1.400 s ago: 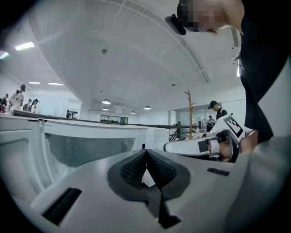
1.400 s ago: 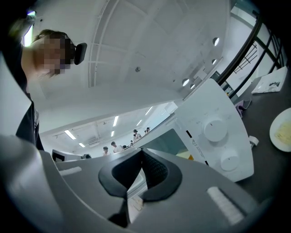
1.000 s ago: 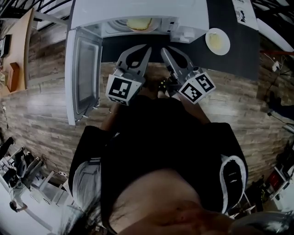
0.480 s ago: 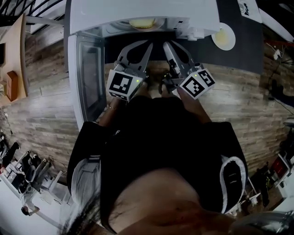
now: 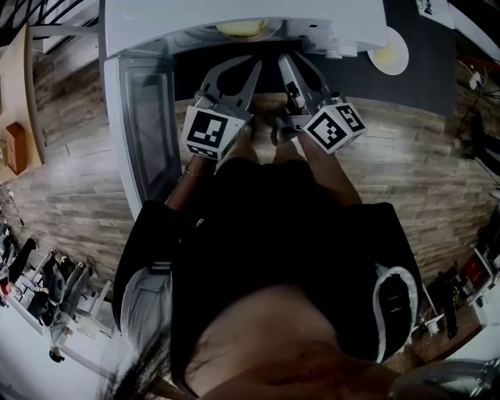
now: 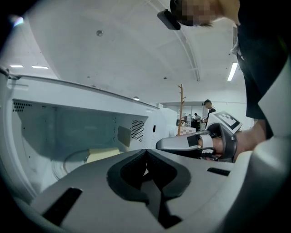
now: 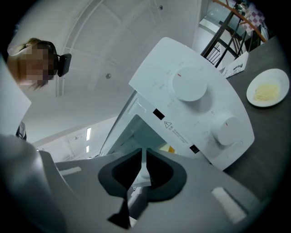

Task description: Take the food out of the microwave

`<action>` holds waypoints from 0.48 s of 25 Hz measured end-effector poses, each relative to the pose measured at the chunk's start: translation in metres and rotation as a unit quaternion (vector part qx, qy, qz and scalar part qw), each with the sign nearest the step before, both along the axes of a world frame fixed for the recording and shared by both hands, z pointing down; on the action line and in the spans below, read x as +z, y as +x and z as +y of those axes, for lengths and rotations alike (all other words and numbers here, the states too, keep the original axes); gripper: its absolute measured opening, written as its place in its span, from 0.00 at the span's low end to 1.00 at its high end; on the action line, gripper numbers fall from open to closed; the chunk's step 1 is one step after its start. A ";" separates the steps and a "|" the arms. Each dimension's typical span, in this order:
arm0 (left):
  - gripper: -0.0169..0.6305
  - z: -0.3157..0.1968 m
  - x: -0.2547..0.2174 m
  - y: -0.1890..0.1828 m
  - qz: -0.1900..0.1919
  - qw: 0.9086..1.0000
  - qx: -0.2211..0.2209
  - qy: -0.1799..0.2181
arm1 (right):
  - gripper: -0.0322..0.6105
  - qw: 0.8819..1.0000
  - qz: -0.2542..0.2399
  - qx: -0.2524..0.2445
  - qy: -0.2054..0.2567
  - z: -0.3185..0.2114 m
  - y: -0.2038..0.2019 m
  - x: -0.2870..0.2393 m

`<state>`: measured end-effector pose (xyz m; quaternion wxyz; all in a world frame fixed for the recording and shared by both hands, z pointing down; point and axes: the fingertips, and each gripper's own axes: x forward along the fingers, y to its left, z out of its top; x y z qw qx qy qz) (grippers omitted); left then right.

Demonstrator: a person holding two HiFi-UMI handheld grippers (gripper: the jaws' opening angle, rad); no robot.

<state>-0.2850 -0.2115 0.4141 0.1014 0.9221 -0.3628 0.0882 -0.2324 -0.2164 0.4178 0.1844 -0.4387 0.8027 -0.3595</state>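
Left tool [image 6: 146, 152] & right tool [image 7: 144, 152], both closed & empty, are held side by side just in front of the microwave [image 5: 234, 16]. Its door [image 5: 148, 133] stands wide open at its left. The food [image 5: 240, 29] sits inside, untouched. Prob. lining up a two-sided reach; jaws must open first.

I'm looking steeply down on the open microwave [image 5: 195, 16] from my head; both gripper cameras are facing its cavity close up, sharing it.
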 end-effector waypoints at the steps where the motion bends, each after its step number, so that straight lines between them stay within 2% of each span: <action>1: 0.04 0.001 0.001 0.000 0.001 1.000 0.002 -0.003 | 0.06 1.000 0.000 0.003 -0.004 -0.001 0.000 0.003; 12: 0.04 -0.002 0.012 -0.010 0.005 1.000 -0.002 -0.014 | 0.09 0.999 -0.008 0.020 -0.040 -0.024 -0.011 0.031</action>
